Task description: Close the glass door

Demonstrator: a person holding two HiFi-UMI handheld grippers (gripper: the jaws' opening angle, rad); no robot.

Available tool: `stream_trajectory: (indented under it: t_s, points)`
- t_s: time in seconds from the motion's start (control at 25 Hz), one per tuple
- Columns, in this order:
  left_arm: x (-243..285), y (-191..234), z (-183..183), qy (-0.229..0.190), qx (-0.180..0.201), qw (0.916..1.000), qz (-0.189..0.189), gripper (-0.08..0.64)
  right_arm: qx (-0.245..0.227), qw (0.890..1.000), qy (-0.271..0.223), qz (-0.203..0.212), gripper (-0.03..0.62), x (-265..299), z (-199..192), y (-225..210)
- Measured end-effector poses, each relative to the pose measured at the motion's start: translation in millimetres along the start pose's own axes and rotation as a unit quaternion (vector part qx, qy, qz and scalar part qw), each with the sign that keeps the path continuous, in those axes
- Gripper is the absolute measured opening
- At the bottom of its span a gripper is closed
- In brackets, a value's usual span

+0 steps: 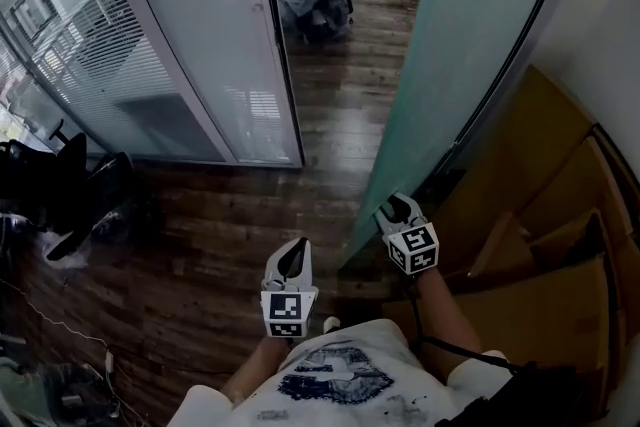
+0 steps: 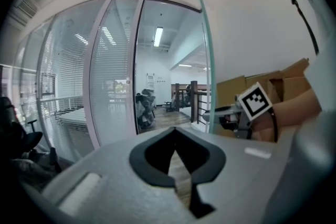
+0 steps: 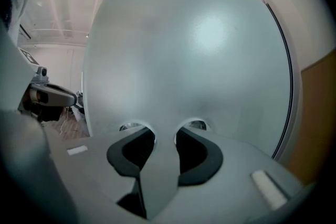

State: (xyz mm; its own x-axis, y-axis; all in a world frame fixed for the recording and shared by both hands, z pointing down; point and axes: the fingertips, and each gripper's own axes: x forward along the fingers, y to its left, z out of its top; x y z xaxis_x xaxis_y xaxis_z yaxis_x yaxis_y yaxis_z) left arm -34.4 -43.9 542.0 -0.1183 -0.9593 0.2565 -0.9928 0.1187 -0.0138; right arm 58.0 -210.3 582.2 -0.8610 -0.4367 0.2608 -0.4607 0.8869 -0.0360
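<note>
**A:** Where is the door?

**B:** The door is a frosted pane that runs from the upper right of the head view down to the lower middle. Its bottom corner ends just over the floor. It stands open, angled away from the partition at upper left, with a passage between the two.

**A:** How is the right arm set?

**B:** The right forearm comes up from the bottom edge, right of centre, and is nearly straight. The right gripper sits at the door's lower end, on the same side as the boxes. It points at the pane, tipped slightly down. In its own view the frosted face fills almost everything ahead. The tips' reflections sit right at the tips, so they are at the glass. I can't tell whether they touch it.

**A:** And its fingers?

**B:** They are spread, with a clear gap and nothing clamped. Only the pane's flat face lies in front of them.

**A:** The left arm?

**B:** The left forearm rises from the bottom, left of centre. The left gripper hangs over bare floor in the lower middle, left of the door and apart from it. It aims toward the passage and slightly down. Its fingers meet at the tips with nothing between them. In its view the door's edge stands as a thin green line right of centre, and the right gripper is just to the right of that line.
</note>
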Motion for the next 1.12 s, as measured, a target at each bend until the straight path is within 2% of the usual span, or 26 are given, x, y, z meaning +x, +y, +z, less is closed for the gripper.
stream_trajectory:
  t_s: [0.56,1.12]
  points:
    - [15.5,56.0,4.8,0.000,-0.008,0.9980,0.063,0.003,-0.010,1.000,0.002,-0.005,0.129,86.3,22.4,7.2]
    - [63.6,77.4,24.4,0.011,-0.014,0.9969,0.077,0.003,-0.014,1.000,0.006,-0.012,0.129,148.0,41.8,7.4]
